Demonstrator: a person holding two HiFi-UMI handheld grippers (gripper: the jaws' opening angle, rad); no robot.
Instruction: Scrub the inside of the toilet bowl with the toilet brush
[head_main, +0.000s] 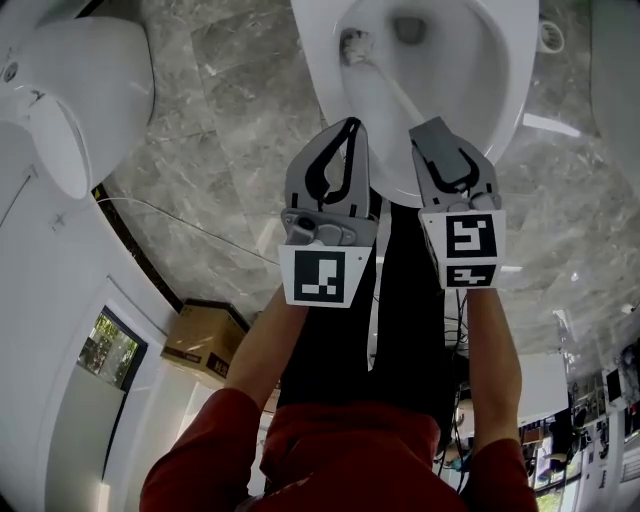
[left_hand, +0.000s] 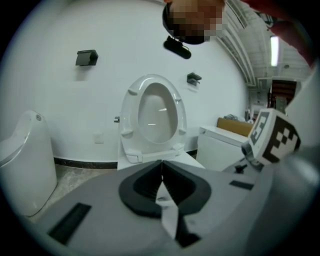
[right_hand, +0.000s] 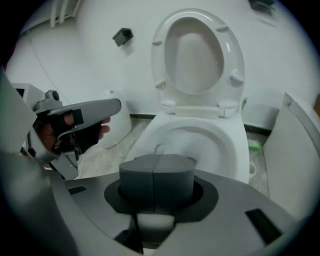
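Head view puts the white ceramic toilet bowl (head_main: 505, 70) at the upper centre of the frame, with the white plastic toilet brush (head_main: 385, 88) lying inside it. Its long handle slants from the bristle head at the upper left down to the right tongs (head_main: 428, 130), which look clamped tight on the handle's end. The left tongs (head_main: 348, 128), pressed together and empty, hover just beside them over the near rim. Scrubbing likely falls to the right hand, stroking along that slant.
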